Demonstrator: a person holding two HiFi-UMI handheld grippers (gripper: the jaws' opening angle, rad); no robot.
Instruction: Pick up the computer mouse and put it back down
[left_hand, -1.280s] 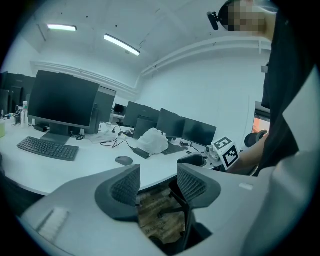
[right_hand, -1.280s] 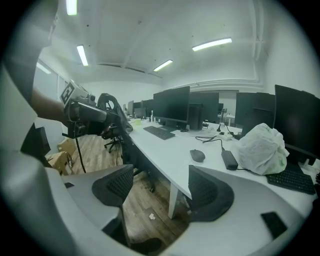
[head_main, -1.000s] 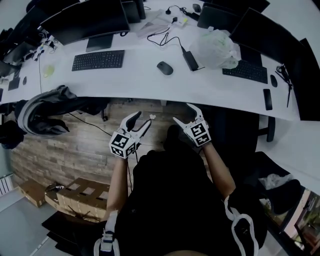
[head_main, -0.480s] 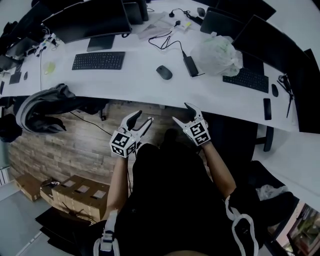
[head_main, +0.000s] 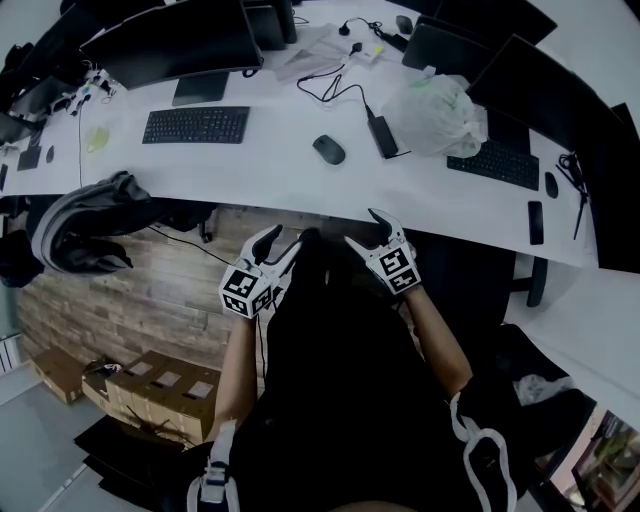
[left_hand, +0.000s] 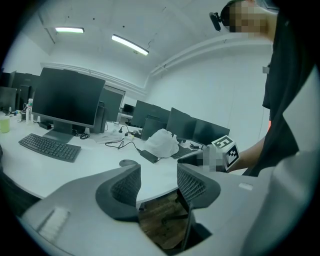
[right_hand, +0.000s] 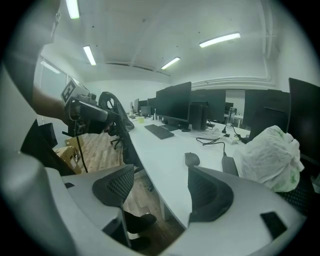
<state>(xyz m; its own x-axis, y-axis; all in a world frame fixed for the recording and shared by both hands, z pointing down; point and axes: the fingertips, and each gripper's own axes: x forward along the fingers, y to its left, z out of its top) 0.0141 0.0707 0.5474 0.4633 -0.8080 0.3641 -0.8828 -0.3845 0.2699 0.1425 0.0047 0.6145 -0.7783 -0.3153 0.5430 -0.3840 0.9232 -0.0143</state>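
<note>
A dark computer mouse (head_main: 328, 149) lies on the white desk (head_main: 280, 170), also seen in the left gripper view (left_hand: 129, 163) and the right gripper view (right_hand: 192, 159). Both grippers hang in front of the desk's near edge, over the wooden floor and short of the mouse. My left gripper (head_main: 278, 240) is open with nothing between its jaws (left_hand: 157, 182). Open and empty too, my right gripper (head_main: 365, 228) points at the desk with the mouse just beyond its jaws (right_hand: 160, 187).
A black keyboard (head_main: 196, 125) lies left of the mouse, a power brick with cable (head_main: 382, 135) and a white plastic bag (head_main: 437, 103) to its right. Monitors (head_main: 170, 40) line the back. A jacket (head_main: 90, 220) hangs at left; cardboard boxes (head_main: 160, 390) sit on the floor.
Both grippers have edged slightly toward the desk's edge and stay open. The person's dark clothing now fills the gap between them. The mouse has not moved.
</note>
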